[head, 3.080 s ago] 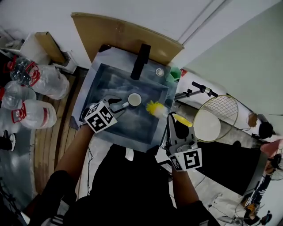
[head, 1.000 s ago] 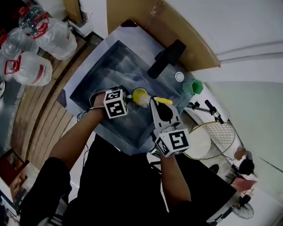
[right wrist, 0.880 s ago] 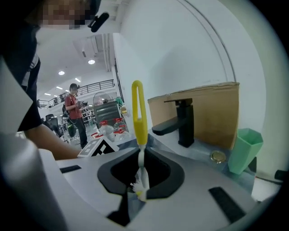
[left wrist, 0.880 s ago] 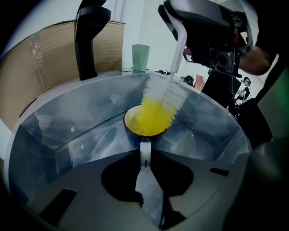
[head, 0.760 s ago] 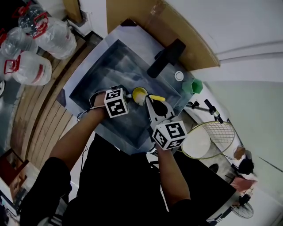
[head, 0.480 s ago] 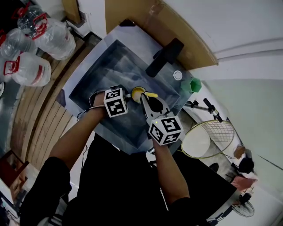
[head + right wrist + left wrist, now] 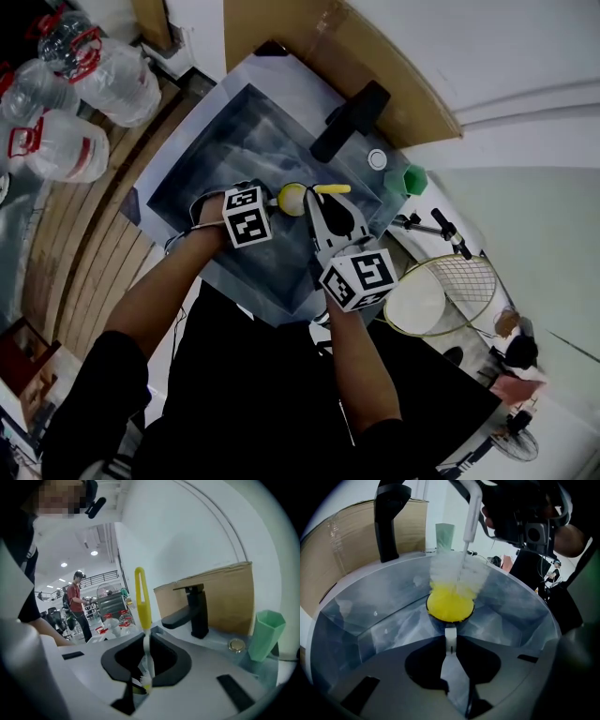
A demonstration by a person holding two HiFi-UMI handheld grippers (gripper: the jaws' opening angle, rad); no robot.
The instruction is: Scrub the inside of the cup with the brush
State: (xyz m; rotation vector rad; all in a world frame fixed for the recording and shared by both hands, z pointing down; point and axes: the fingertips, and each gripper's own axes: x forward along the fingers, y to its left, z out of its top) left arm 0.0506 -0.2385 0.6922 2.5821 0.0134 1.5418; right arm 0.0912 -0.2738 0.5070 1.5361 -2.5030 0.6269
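In the head view the cup [image 7: 292,199] hangs over the grey sink [image 7: 202,155], its mouth filled with yellow bristles. My left gripper [image 7: 270,208] is shut on the cup's white handle [image 7: 450,639], which sits between its jaws [image 7: 450,651]. The cup's mouth [image 7: 450,607] faces up, and the brush's yellow head is pushed inside, with white bristles [image 7: 457,573] fanning out above the rim. My right gripper [image 7: 322,201] is shut on the brush's handle [image 7: 146,660], whose yellow end [image 7: 141,597] sticks up past the jaws. The cup's inside is hidden by the bristles.
A black faucet [image 7: 352,120] stands at the sink's back edge, with a round knob [image 7: 377,159] and a green tumbler [image 7: 411,179] beside it. Cardboard [image 7: 319,47] leans behind. Large water bottles [image 7: 70,112] lie left on the floor, and a round net [image 7: 439,295] right.
The brush head, outside the cup three seconds ago, now sits inside it. Over the last second my right gripper shifted slightly around the cup; the left held still.
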